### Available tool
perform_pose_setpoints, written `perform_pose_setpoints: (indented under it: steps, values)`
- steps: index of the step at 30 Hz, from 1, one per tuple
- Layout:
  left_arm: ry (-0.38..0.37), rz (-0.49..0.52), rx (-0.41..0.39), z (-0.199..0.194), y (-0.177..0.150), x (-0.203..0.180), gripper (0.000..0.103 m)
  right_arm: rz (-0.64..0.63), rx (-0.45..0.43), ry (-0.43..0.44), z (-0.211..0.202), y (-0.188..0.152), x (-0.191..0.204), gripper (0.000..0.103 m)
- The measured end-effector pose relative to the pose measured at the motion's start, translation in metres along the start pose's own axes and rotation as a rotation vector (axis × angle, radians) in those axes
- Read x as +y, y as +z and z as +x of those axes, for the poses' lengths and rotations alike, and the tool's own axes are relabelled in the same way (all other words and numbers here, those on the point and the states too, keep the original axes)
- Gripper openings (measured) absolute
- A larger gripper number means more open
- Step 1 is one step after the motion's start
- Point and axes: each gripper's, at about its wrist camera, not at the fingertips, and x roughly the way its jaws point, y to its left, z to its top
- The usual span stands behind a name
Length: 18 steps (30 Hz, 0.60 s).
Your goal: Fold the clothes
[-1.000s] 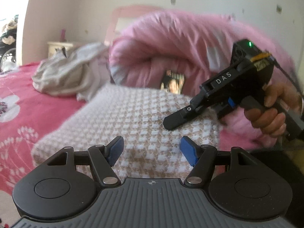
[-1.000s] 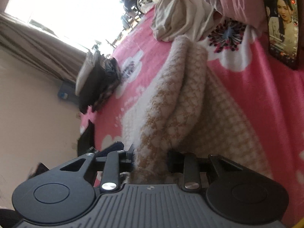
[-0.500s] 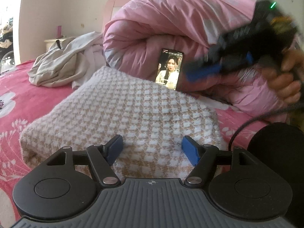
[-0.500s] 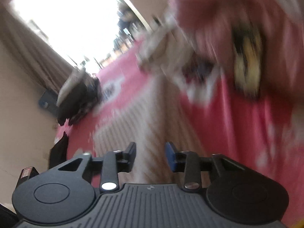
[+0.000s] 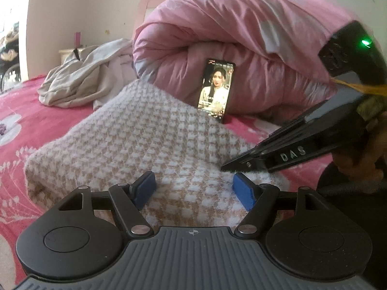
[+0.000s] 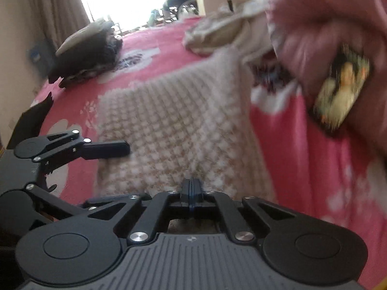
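A folded white-and-tan knit sweater (image 5: 145, 145) lies on the pink bedspread (image 5: 21, 111); it also shows in the right wrist view (image 6: 174, 120). My left gripper (image 5: 193, 188) is open, its blue pads just above the sweater's near edge, holding nothing. My right gripper (image 6: 191, 193) is shut with nothing visibly between its pads, at the sweater's near edge. In the left wrist view the right gripper (image 5: 232, 166) comes in from the right, its tip resting on the sweater's right side. The left gripper (image 6: 121, 148) shows at the sweater's left edge.
A rolled pink duvet (image 5: 241, 48) lies behind the sweater with a phone (image 5: 216, 89) propped against it. A crumpled beige garment (image 5: 79, 82) lies at the back left. A pile of dark clothes (image 6: 87, 55) sits at the bed's far side.
My right gripper let go of the sweater's raised edge, swung away, then came back down shut at the sweater's right side. The sweater now lies flat. My left gripper stayed open.
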Motion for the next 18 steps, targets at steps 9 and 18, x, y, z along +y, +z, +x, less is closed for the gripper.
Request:
perform_pose_setpoints:
  steps: [9, 18]
  values:
    - [0.046, 0.096, -0.067, -0.022, 0.003, -0.015, 0.073, 0.0, -0.009, -0.038, 0.003, -0.001, 0.002, 0.0]
    - [0.027, 0.003, -0.048, -0.014, -0.006, -0.006, 0.073, -0.075, -0.064, -0.082, -0.026, 0.031, 0.026, 0.002]
